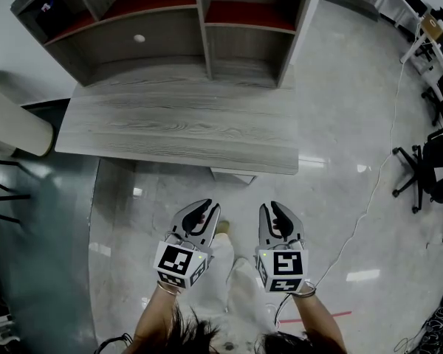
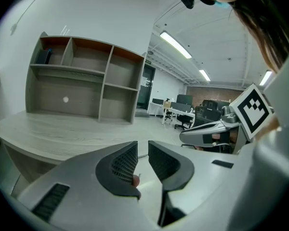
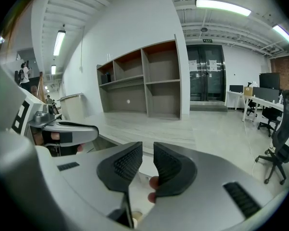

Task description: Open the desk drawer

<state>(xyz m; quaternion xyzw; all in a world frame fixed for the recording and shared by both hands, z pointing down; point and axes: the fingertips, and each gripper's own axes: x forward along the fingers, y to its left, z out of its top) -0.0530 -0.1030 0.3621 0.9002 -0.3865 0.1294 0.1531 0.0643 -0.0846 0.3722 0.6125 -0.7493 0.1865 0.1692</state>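
In front of the desk [image 1: 177,124], the left gripper [image 1: 206,206] and right gripper [image 1: 272,206] hang slightly parted, both empty.

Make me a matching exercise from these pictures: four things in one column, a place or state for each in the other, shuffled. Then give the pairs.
Things:
1. desk
2. shelf unit
3. office chair
4. left gripper

Places and states:
A. jaws slightly apart, nothing between them
B. black, on the floor at the head view's right edge
C. stands on the back part of the desk
D. wide flat grey top with another thing standing on it

Pairs: 1-D, 2-C, 3-B, 4-A.
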